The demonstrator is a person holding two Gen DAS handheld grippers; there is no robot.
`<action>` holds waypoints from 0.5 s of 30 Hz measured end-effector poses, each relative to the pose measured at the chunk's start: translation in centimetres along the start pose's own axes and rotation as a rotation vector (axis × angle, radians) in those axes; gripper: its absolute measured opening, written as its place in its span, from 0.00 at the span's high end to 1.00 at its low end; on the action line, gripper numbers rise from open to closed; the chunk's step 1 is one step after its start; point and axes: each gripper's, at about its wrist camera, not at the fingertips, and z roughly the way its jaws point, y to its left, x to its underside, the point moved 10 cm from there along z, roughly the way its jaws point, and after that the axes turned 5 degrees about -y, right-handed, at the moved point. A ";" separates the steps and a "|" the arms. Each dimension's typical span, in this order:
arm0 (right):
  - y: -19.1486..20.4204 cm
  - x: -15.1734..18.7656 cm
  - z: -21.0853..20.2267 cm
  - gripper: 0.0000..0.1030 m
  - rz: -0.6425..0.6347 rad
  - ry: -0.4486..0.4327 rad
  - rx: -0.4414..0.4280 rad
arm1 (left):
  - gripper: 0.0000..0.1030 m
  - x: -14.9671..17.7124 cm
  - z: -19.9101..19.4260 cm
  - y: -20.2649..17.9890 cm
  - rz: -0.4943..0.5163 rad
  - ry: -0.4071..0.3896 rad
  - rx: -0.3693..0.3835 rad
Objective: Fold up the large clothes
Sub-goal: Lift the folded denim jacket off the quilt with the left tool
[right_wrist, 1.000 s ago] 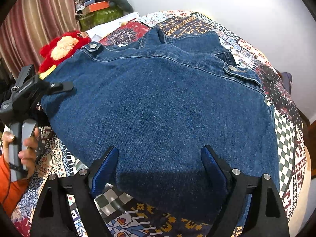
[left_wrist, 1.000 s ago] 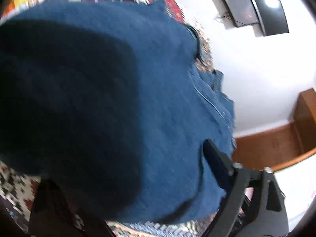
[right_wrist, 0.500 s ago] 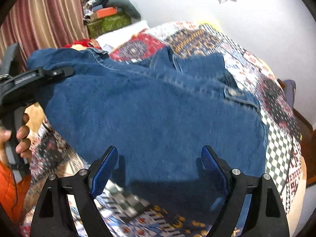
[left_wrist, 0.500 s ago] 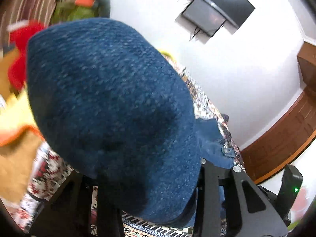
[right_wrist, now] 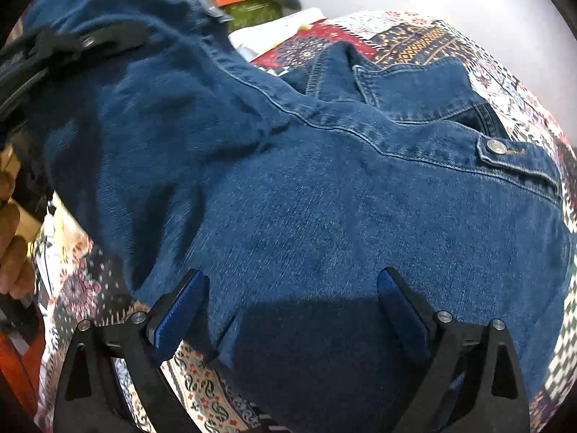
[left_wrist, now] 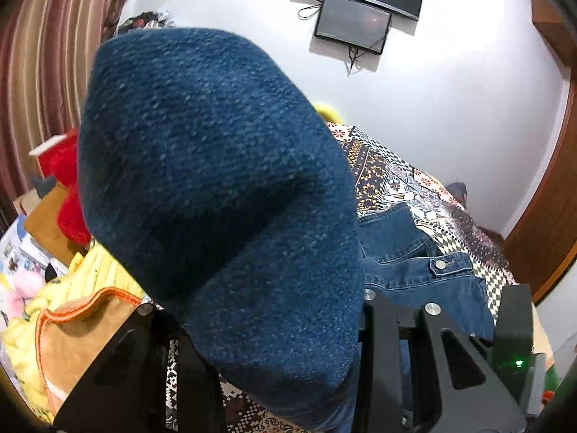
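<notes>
**Denim jacket half lifted off the bed**

A blue denim jacket (right_wrist: 324,198) lies spread across a bed covered with a patchwork bedspread (right_wrist: 414,36). Its side toward 9 o'clock in the right wrist view is raised off the bed, while the side toward 3 o'clock, with a buttoned tab (right_wrist: 505,149), lies flat.

The left gripper (left_wrist: 274,324) has its jaws closed on a thick bunch of the jacket's cloth, which bulges up and fills the middle of the left wrist view from 6 o'clock to 11 o'clock. In the right wrist view this gripper shows at 10 o'clock, clamped on the lifted cloth, with a person's hand (right_wrist: 12,238) on its handle at 9 o'clock.

The right gripper (right_wrist: 292,310) hovers at the jacket's near hem at 6 o'clock. Its jaws stand wide and are opening; denim lies below and between the blue pads (right_wrist: 180,314), but they do not press on it.

Beyond the bed, at 12 o'clock in the left wrist view, two dark screens (left_wrist: 357,3) hang on a white wall. At 9 o'clock are a striped curtain (left_wrist: 39,72), a red plush toy (left_wrist: 68,195) and a yellow knit (left_wrist: 90,274).
</notes>
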 end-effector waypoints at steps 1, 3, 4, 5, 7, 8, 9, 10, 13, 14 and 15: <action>-0.1 0.2 -0.4 0.07 0.017 0.012 -0.020 | 0.64 -0.5 -0.4 0.2 0.008 -0.005 0.000; -0.9 0.7 -1.8 0.07 0.076 0.024 -0.062 | 0.64 -1.3 -0.7 -1.2 0.043 -0.011 0.014; -1.4 0.9 -2.9 0.07 0.106 0.010 -0.072 | 0.65 -1.6 -0.8 -2.1 0.063 -0.017 0.023; -2.6 1.1 -4.6 0.07 0.154 -0.027 -0.069 | 0.65 -1.8 -1.0 -3.1 0.083 -0.023 0.032; -4.7 1.6 -7.1 0.07 0.224 -0.078 -0.054 | 0.65 -2.1 -1.4 -4.7 0.126 -0.032 0.050; -5.9 2.1 -8.6 0.07 0.263 -0.100 -0.047 | 0.65 -2.3 -1.4 -6.7 0.162 -0.041 0.069; -7.2 2.8 -10.1 0.07 0.300 -0.119 -0.037 | 0.65 -2.5 -1.4 -8.2 0.186 -0.049 0.082; -8.3 3.3 -11.2 0.07 0.324 -0.131 -0.020 | 0.65 -2.6 -1.4 -9.5 0.206 -0.053 0.093; -11.8 6.0 -14.6 0.07 0.381 -0.155 0.084 | 0.65 -1.8 -1.9 -15.1 0.306 -0.062 0.161; -12.7 6.9 -15.6 0.07 0.399 -0.159 0.110 | 0.65 -1.2 -2.1 -16.7 0.337 -0.059 0.189; -13.8 7.9 -16.6 0.07 0.418 -0.163 0.133 | 0.65 -0.5 -2.4 -18.3 0.362 -0.050 0.221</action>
